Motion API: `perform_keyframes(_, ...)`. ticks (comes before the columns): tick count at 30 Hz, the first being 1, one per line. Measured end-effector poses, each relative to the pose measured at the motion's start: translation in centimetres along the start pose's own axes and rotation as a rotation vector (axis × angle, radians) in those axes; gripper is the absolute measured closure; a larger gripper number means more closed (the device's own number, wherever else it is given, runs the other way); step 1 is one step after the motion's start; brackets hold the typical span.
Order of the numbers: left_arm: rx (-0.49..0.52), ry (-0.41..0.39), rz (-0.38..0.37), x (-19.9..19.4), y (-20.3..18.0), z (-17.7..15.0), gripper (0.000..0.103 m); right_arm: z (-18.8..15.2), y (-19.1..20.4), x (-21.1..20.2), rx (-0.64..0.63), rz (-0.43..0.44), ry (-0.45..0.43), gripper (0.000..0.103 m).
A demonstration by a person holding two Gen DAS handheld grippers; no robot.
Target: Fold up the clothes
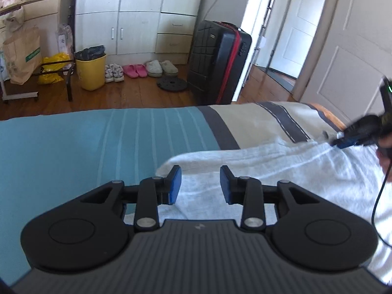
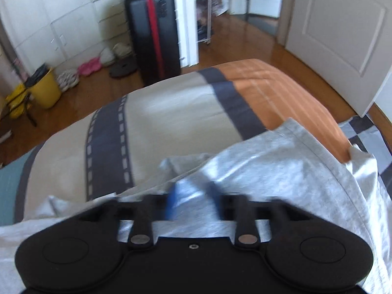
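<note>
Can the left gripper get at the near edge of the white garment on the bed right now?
Probably yes. The left gripper hangs with jaws apart right over the white garment, and nothing lies between them; the right gripper works farther along.

we see a black suitcase point(image 1: 218, 63) standing on the wooden floor point(image 1: 137, 93); left of it white cabinets point(image 1: 137, 14), slippers point(image 1: 161, 68) and a yellow bin point(image 1: 91, 73), right of it an open doorway point(image 1: 289, 36), daylight.
</note>
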State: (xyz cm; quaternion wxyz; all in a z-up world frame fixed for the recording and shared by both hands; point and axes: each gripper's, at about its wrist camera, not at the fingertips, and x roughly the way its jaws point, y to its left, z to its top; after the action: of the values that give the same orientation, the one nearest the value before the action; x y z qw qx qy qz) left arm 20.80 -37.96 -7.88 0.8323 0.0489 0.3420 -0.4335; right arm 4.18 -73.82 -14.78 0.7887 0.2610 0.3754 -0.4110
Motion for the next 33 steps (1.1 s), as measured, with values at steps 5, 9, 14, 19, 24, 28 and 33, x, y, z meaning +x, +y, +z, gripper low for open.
perform_keyframes(5,-0.005,0.042,0.011,0.6,0.1,-0.9,0.066,-1.0,-1.6,-1.5,-0.005,0.032,-0.106,0.102)
perform_keyframes(9,0.009,0.041,0.021,0.9,-0.3,-1.2,0.062,-0.2,-1.9,-4.1,-0.062,0.018,-0.230,0.103)
perform_keyframes(14,0.020,0.044,0.046,1.1,-0.3,-1.2,0.062,2.8,-3.4,-4.4,-0.133,0.072,-0.178,0.103)
perform_keyframes(19,0.011,0.047,0.032,1.4,-0.2,-1.1,0.062,2.9,-3.7,-2.3,-0.111,0.119,-0.011,0.076)
perform_keyframes(24,0.061,0.027,-0.043,1.9,-1.6,-0.7,0.062,1.0,-1.3,-0.4,-0.195,0.130,0.002,0.040)
perform_keyframes(28,0.187,0.069,-0.071,3.8,-3.1,0.2,0.051,-1.4,1.1,0.1,-0.417,0.044,-0.071,0.089)
perform_keyframes(33,0.267,0.080,-0.034,4.9,-4.2,-0.4,0.039,-2.5,1.1,-3.2,-0.447,0.004,-0.203,0.099)
